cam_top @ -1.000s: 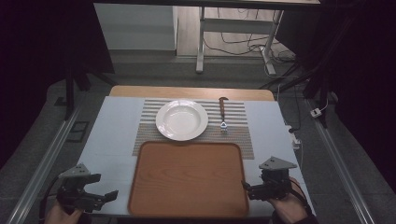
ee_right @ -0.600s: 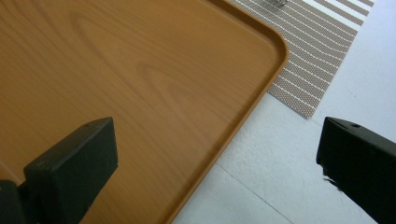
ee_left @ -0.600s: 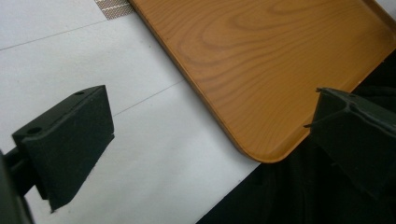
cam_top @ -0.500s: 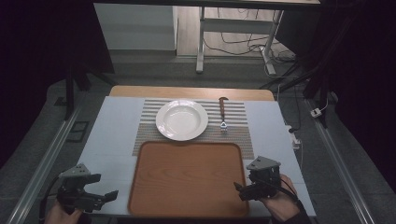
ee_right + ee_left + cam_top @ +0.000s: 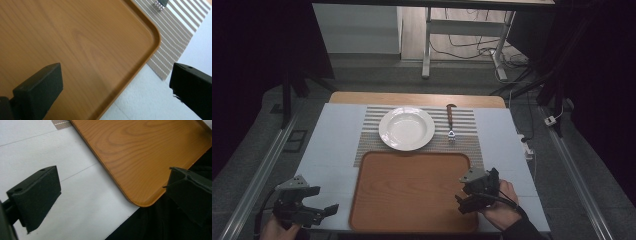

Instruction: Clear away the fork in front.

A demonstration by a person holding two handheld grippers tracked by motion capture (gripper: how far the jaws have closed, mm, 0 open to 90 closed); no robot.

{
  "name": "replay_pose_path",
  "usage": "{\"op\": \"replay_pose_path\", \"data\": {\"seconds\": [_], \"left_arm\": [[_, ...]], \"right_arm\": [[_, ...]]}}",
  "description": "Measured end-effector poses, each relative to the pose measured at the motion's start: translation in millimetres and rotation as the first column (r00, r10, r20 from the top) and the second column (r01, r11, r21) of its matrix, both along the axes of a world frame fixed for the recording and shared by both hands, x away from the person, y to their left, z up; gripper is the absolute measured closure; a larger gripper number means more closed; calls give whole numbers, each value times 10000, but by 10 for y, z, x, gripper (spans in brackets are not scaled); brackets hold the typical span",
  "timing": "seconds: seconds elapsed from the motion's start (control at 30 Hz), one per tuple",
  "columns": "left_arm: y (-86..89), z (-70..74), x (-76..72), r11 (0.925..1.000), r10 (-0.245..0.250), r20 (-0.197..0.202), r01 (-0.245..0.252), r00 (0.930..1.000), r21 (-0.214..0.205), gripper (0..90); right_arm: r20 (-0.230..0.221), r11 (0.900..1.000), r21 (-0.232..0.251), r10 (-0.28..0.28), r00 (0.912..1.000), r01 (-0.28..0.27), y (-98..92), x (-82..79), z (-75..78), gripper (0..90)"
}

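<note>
Tray (image 5: 412, 192) lies flat at the counter's (image 5: 332, 145) near edge, overlapping the mat (image 5: 467, 145). My right tongs (image 5: 468, 199) hover over its right rim, jaws apart; left tongs (image 5: 319, 212) are apart too, beside it. Risk: a one-sided grab tips the tray or shoves it into the plate (image 5: 407, 128).

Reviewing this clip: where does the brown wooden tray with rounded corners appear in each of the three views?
High view: the brown wooden tray lies low in the centre, between the two grippers, just in front of the striped placemat.
Left gripper view: upper right, one rounded corner pointing down between the open jaws.
Right gripper view: it covers the left and centre, a rounded corner at upper right.
Shared landmark: the striped placemat beside the tray's edge.
</note>
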State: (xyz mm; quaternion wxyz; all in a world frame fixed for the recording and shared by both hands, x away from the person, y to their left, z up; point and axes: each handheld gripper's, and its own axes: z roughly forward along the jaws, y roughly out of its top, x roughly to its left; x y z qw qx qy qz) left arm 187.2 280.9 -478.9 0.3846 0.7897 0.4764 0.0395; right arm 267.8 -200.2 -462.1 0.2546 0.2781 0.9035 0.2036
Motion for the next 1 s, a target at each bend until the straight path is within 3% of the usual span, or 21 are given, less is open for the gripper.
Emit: {"op": "replay_pose_path", "data": {"seconds": [0.2,0.47,0.53,0.6,0.7,0.9,0.93,1.0], "left_arm": [[-3,-2,2,10000,-11,-22,12,10000,12,0],[-3,-3,6,10000,-7,-51,7,10000,46,0],[-3,-3,7,10000,-2,-55,2,10000,40,0],[-3,-4,7,10000,0,-59,0,10000,43,0],[-3,-3,8,10000,-14,-64,14,10000,47,0],[-2,-4,9,10000,-17,-72,18,10000,42,0],[-2,-4,9,10000,-17,-72,18,10000,42,0],[-3,-4,7,10000,-25,-58,26,10000,48,0]], "right_arm": [[350,9957,-854,401,9986,-370,124,49,-35,0],[742,9747,-2098,938,9928,-764,228,125,-106,0],[899,9615,-2548,1292,9875,-1026,244,148,-127,0],[945,9608,-2587,1280,9873,-998,260,148,-140,0],[1169,9419,-3160,1581,9805,-1142,297,196,-154,0],[1345,9240,-3660,1701,9762,-1106,360,270,-165,0],[1439,9122,-3870,2040,9683,-1346,368,304,-160,0],[1526,9030,-4022,2287,9615,-1510,382,329,-161,7]]}}
